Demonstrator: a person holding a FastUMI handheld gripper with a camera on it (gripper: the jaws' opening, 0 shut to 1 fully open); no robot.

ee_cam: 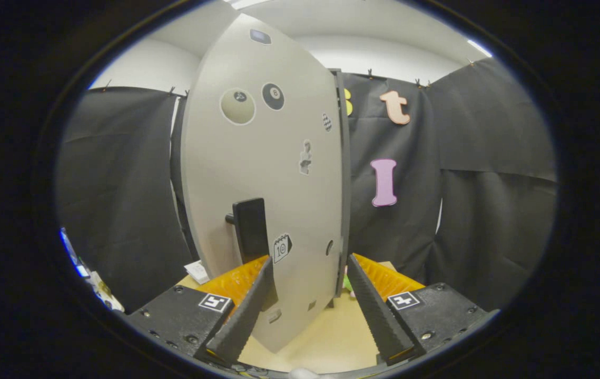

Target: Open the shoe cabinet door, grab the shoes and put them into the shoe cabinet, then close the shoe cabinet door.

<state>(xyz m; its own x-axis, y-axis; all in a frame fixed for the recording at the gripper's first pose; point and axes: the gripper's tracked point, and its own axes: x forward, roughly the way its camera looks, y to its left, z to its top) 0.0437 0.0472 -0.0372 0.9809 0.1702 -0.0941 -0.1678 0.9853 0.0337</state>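
Observation:
The grey shoe cabinet door [263,173], dotted with stickers, stands upright just ahead of me and angled, its lower left corner nearest to me. Its black vertical handle [250,229] sits low on the door. My gripper [308,260] is open, and the lower part of the door shows in the gap between the fingers. The left fingertip [265,268] overlaps the bottom end of the handle; the right fingertip [352,266] lies beside the door's right edge and the dark cabinet frame [345,173]. A small green thing [347,286] peeks out behind that edge; I cannot tell what it is.
A light wooden tabletop [326,337] lies under the door and the fingers. A white slip of paper [197,271] lies on it left of the door. Black cloth walls [489,200] close in the booth on both sides.

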